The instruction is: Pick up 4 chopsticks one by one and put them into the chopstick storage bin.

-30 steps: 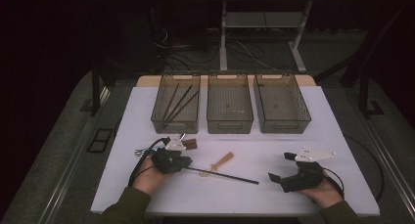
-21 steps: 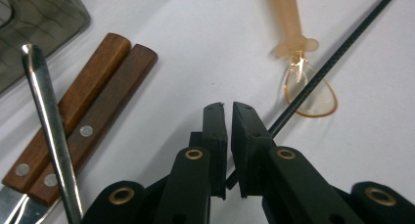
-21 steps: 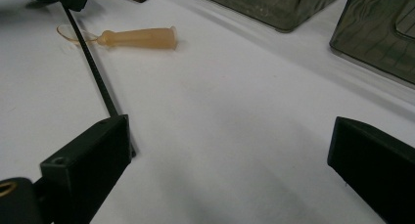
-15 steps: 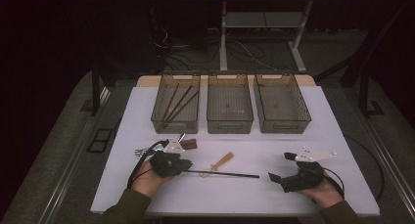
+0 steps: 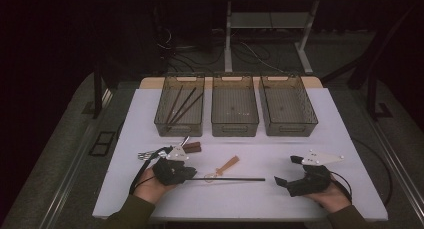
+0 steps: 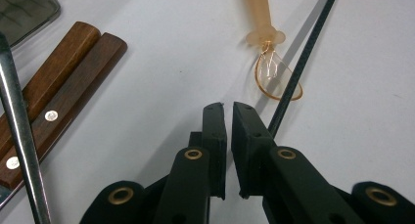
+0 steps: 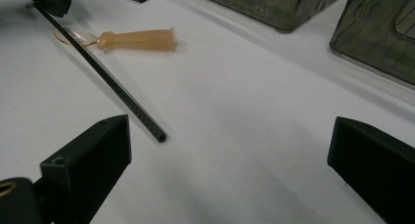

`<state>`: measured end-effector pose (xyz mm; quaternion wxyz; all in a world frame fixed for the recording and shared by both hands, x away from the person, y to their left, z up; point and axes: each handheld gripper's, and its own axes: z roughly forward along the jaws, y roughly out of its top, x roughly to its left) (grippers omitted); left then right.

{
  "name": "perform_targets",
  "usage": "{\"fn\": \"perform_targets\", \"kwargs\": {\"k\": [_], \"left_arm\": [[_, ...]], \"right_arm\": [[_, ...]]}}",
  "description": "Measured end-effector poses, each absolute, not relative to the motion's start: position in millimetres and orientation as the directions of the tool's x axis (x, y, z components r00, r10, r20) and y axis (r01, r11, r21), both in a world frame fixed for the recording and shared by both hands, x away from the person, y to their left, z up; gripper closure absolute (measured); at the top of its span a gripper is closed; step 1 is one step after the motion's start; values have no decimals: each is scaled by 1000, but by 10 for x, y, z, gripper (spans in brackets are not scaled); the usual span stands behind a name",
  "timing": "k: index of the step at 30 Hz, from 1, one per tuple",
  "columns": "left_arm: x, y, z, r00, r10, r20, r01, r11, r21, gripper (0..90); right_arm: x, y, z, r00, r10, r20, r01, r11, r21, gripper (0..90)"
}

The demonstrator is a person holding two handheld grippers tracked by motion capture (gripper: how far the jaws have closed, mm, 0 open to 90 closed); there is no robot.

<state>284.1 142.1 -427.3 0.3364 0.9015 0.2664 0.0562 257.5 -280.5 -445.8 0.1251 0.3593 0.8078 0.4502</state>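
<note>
On the white table (image 5: 350, 134), just in front of the small whisk (image 5: 225, 167), lies a long black rod (image 5: 227, 179), stretched sideways between the two grippers. Its near end sits at the left gripper (image 5: 189, 175), whose jaws are nearly closed with only a thin slit between them; in the left gripper view the rod (image 6: 303, 57) runs alongside the outer face of one jaw rather than through the slit, so whether it is actually pinched cannot be told. The rod crosses over the whisk's wire loop (image 6: 274, 77), and the whisk's pale orange handle points away from it.

Beyond the whisk's far side, toward the left gripper's hand, lie brown wooden-handled utensils (image 5: 192, 147) with rivets, next to a metal fork (image 5: 147, 154).

Past the rod's free end (image 7: 161, 136), well apart from the whisk, the right gripper (image 5: 289, 170) rests with its jaws spread wide and nothing between them.

Behind the whisk stand three translucent bins in a row: the left bin (image 5: 162, 121) holds more black rods, while the middle bin (image 5: 235, 126) and the right bin (image 5: 310, 119) stand beside it.
</note>
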Motion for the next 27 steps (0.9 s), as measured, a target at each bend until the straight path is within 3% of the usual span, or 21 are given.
{"fn": "perform_targets", "kwargs": {"k": [21, 27], "left_arm": [[2785, 1405, -4293, 854, 514, -85, 447, -639, 626, 835], [2776, 1418, -4266, 854, 514, -81, 438, -626, 645, 775]], "right_arm": [[2571, -2806, -4453, -708, 695, 127, 473, 334, 815, 22], [2570, -2806, -4453, -708, 694, 127, 474, 334, 815, 22]]}}
